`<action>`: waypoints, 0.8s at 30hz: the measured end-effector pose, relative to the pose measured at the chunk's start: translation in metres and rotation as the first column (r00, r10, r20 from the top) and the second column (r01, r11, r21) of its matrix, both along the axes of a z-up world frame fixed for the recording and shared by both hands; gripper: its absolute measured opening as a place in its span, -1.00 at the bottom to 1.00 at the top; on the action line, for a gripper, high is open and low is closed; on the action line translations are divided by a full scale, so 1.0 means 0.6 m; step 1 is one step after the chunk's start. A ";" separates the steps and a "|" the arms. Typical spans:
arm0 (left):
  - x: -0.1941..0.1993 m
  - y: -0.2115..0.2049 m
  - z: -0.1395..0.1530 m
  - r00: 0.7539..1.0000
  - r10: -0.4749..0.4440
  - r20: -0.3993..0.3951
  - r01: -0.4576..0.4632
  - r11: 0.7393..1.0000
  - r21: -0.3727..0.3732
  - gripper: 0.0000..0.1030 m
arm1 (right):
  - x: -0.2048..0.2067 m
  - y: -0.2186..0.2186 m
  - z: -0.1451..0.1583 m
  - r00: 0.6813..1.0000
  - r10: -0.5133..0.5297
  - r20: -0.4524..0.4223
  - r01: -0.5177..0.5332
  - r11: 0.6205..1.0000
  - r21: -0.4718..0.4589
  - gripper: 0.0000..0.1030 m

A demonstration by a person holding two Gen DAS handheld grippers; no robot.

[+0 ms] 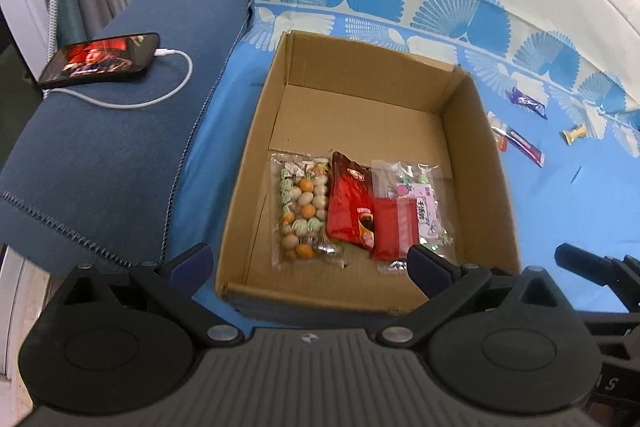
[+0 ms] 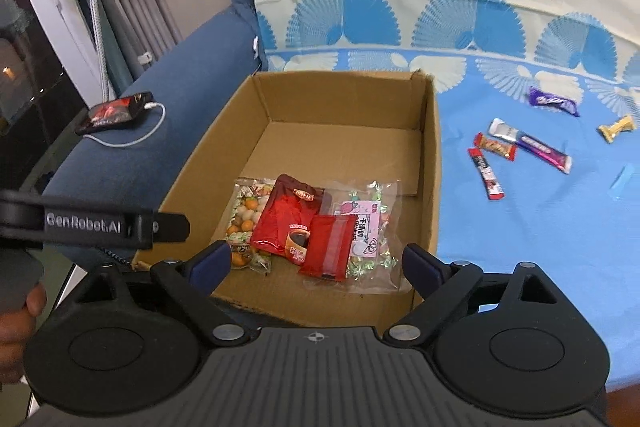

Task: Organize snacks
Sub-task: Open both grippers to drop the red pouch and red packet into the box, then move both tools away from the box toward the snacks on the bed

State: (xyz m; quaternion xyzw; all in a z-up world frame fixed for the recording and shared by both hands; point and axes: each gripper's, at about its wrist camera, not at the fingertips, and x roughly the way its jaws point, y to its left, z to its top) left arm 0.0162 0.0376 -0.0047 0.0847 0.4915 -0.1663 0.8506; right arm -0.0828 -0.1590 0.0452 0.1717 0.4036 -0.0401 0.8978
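Note:
An open cardboard box point(image 1: 484, 163) point(image 2: 430, 163) sits on a blue patterned cloth. Inside lie a clear bag of round candies point(image 1: 306, 209) point(image 2: 246, 213), a red coffee pouch point(image 1: 350, 207) point(image 2: 288, 217), a small red packet point(image 1: 394, 229) point(image 2: 330, 247) and a clear bag with a pink label point(image 1: 424, 203) point(image 2: 368, 223). Loose snack bars lie on the cloth right of the box: a purple one point(image 2: 554, 101), a long purple-white one point(image 2: 532, 145), two small red ones point(image 2: 495, 146) point(image 2: 486, 173) and a gold candy point(image 2: 616, 128). My left gripper point(image 1: 308, 261) and right gripper point(image 2: 316, 261) are both open and empty over the box's near edge.
A phone point(image 1: 100, 59) point(image 2: 116, 113) on a white charging cable lies on the blue sofa arm at left. The cloth point(image 2: 540, 247) extends right of the box. The sofa back rises behind. The left gripper's body point(image 2: 92, 223) shows at the left of the right wrist view.

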 end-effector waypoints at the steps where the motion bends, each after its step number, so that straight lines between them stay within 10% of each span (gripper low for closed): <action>1: -0.008 0.003 0.004 1.000 0.003 0.007 -0.003 1.000 -0.002 1.00 | -0.010 0.004 0.006 1.000 -0.011 0.011 0.011 1.000 -0.011 0.82; 24: -0.122 0.035 0.075 0.992 0.011 0.123 -0.003 0.998 -0.059 1.00 | -0.143 0.045 0.079 0.985 -0.058 0.162 0.072 0.994 -0.084 0.91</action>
